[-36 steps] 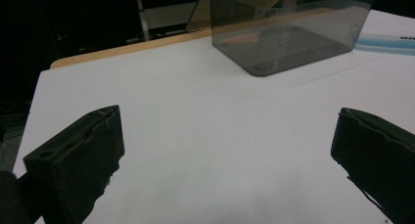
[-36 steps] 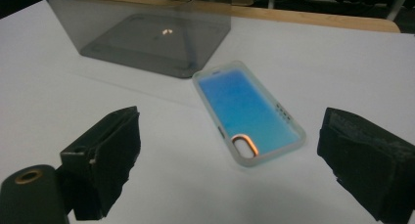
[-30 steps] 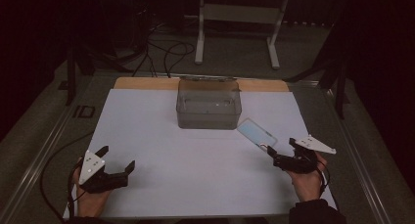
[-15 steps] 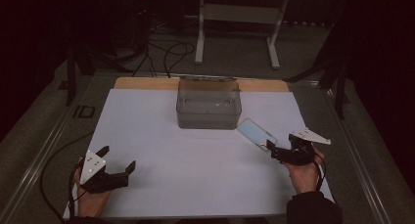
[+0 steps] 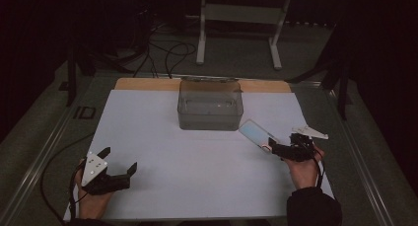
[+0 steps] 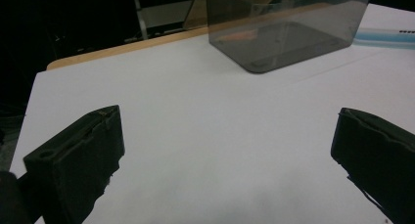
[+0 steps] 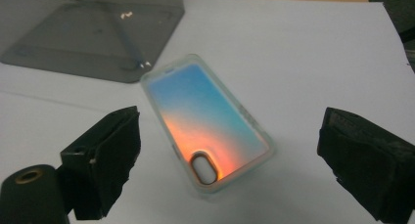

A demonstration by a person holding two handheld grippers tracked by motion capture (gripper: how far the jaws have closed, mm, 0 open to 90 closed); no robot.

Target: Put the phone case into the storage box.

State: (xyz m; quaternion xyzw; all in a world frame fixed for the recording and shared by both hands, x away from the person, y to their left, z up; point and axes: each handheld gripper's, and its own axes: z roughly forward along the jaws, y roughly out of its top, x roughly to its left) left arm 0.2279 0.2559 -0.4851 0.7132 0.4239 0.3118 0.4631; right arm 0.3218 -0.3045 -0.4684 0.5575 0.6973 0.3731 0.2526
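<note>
A phone case (image 7: pixel 208 121) with a blue-to-orange back lies flat on the white table (image 5: pixel 197 152), its camera cutout toward me. In the high view the phone case (image 5: pixel 255 133) sits just right of a clear smoky plastic bin (image 5: pixel 210 105). My right gripper (image 5: pixel 274 147) is open at the case's near end, and in the right gripper view its jaws stand wide on either side of the case, my right gripper (image 7: pixel 230 158) not touching it. My left gripper (image 5: pixel 121 166) rests open near the front left of the table, nothing between its jaws (image 6: pixel 227 145).
The bin (image 6: pixel 288 26) is empty and stands at the back middle of the white sheet, with a wooden strip (image 5: pixel 148 84) behind it. Metal rails edge the table. Cables and a white stand (image 5: pixel 236 23) lie on the floor beyond.
My right gripper has moved forward and left toward the phone case, until its jaws straddle the case's near end. The left gripper has stayed put.
</note>
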